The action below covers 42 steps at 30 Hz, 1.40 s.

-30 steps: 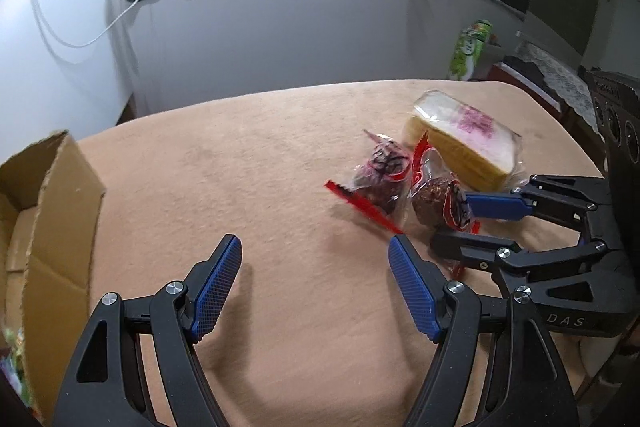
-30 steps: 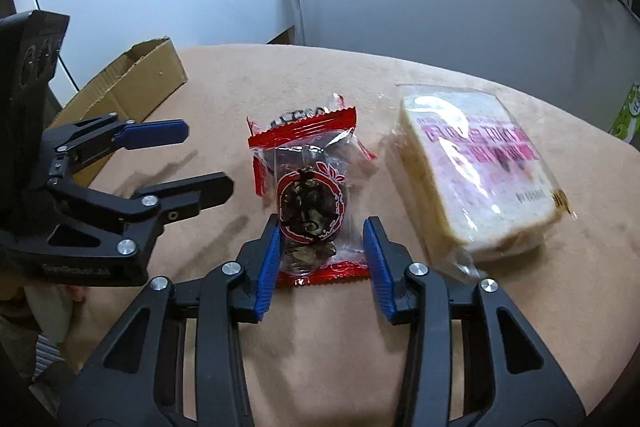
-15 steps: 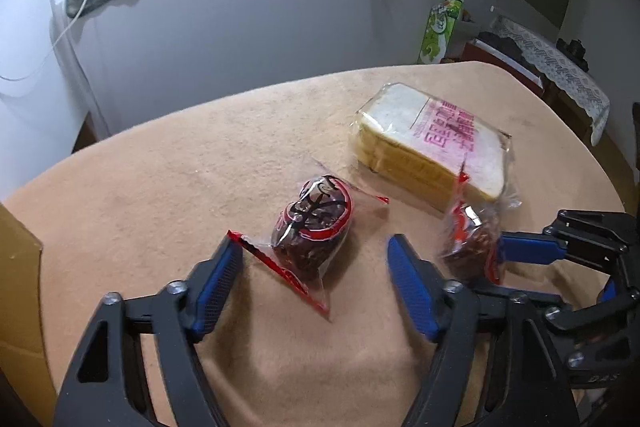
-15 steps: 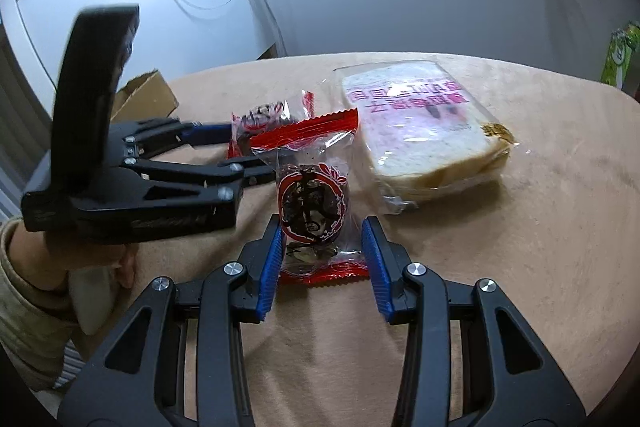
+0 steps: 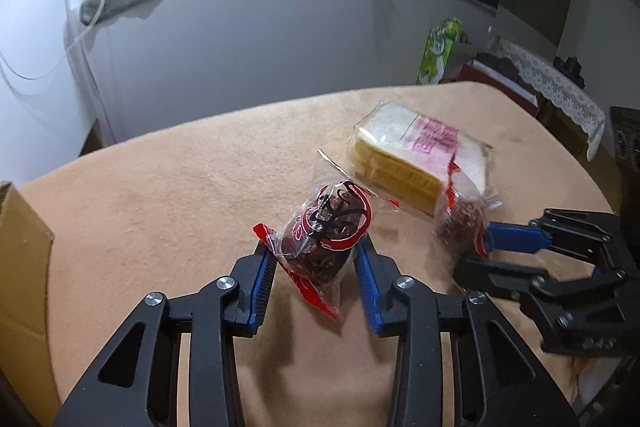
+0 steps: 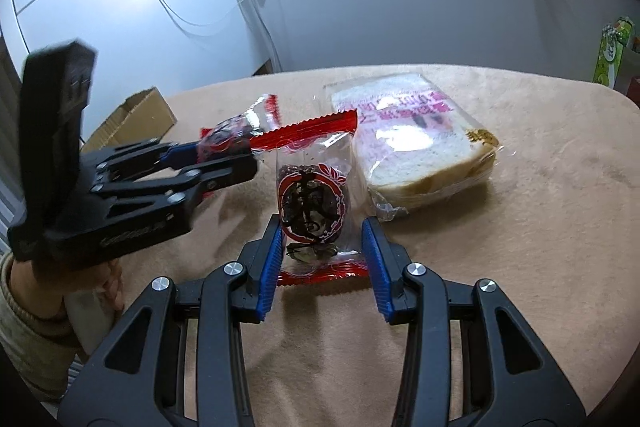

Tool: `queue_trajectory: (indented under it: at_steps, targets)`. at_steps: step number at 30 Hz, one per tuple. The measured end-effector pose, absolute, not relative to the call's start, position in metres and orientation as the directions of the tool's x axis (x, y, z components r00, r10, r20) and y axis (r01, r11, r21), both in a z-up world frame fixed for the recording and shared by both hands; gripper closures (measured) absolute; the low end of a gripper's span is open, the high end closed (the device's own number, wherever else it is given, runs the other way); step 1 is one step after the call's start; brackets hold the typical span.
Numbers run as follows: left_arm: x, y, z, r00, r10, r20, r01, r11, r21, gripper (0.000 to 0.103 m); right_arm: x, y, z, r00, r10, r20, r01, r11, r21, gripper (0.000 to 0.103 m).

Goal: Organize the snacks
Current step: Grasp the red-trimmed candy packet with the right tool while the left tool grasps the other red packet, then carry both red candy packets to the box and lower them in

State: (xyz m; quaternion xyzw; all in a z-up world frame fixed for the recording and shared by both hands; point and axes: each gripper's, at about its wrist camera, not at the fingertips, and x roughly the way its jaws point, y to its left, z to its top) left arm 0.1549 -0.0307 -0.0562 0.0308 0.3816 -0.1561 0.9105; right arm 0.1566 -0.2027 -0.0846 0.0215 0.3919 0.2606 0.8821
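Left tongs [image 5: 316, 263]: jaws have just been closing, blue pads now clamped on a red-trimmed snack packet [image 5: 324, 231] lifted off the desk [image 5: 160, 211]. Right tongs [image 6: 320, 251]: clamped on a second snack packet [image 6: 314, 199], held upright. Bagged bread [image 6: 408, 143] lies just beyond, near the desk's far edge. Cardboard box [image 5: 20, 259] at left edge; bare cloth between box and packets

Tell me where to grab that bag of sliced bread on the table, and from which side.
Grip the bagged bread across its stacked slices, pads on the two long crust sides, coming down from above. It lies flat on the table, so the broad top face gives the fingers nothing to close on, and the loose wrapper corners would probably slip.
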Motion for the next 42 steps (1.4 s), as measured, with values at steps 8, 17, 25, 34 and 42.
queue_trajectory:
  at_steps: [8,17,25,34,42]
  targets:
    - [0.111,-0.028,-0.032,0.725,-0.260,-0.638,0.296,0.954,-0.051,0.066,0.128,-0.214,-0.064,0.642,0.483,-0.596,-0.439,0.868,0.230,0.063]
    - [0.061,-0.010,0.024,0.817,-0.255,-0.517,0.284,0.959,-0.025,0.066,0.078,-0.195,-0.020,0.719,0.485,-0.497,-0.443,0.872,0.208,0.063]
    - [0.036,0.018,0.043,0.860,-0.244,-0.448,0.256,0.966,-0.034,0.066,0.057,-0.159,0.021,0.744,0.488,-0.457,-0.487,0.863,0.130,0.063]
    - [0.019,0.063,0.047,0.888,-0.209,-0.409,0.197,0.978,-0.072,0.066,0.051,-0.101,0.033,0.721,0.521,-0.457,-0.548,0.832,0.084,0.063]
    - [0.006,0.111,0.039,0.906,-0.126,-0.404,0.091,0.990,-0.105,0.066,0.054,-0.042,0.029,0.666,0.575,-0.475,-0.627,0.777,0.062,0.063]
